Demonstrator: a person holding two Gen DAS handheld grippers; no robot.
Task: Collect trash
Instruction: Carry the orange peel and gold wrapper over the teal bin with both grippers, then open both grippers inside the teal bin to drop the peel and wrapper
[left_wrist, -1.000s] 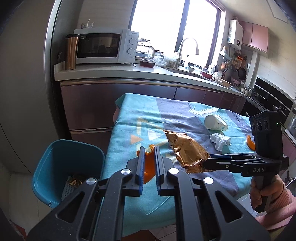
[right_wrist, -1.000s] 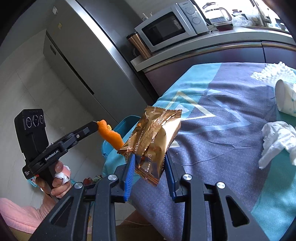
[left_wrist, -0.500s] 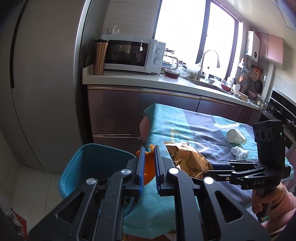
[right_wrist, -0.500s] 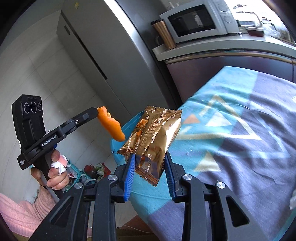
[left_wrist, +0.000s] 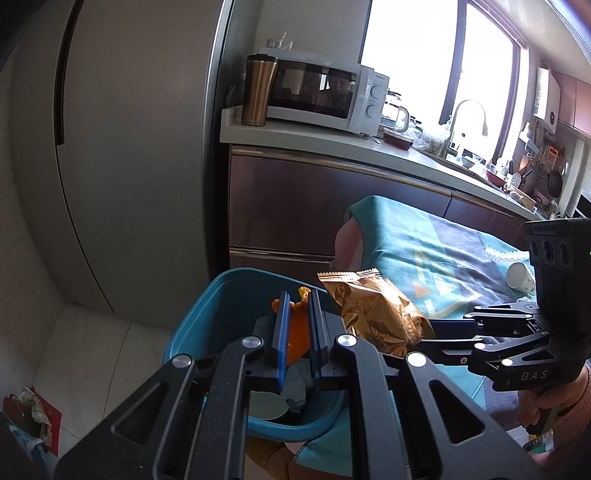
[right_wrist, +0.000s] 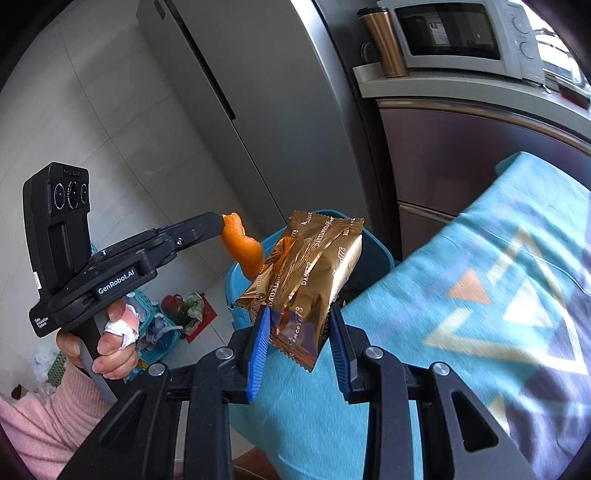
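Both grippers have travelled from tabletop to teal bin (left_wrist: 207, 317): left gripper (left_wrist: 297, 317) jaws clamp orange peel (right_wrist: 242, 249), right gripper (right_wrist: 299, 332) jaws clamp gold wrapper (right_wrist: 310, 273), at 12 o'clock for release.

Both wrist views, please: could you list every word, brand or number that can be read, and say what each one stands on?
"GenRobot.AI": side of the left gripper, which pinches an orange peel.
"DAS": body of the right gripper.
"Since 1773", with only fragments such as "DAOXIANGCUN" above it: the gold snack wrapper held in the right gripper.
Small white label on the left gripper's base: too small to read.
Microwave brand and dial markings: too blurred to read.
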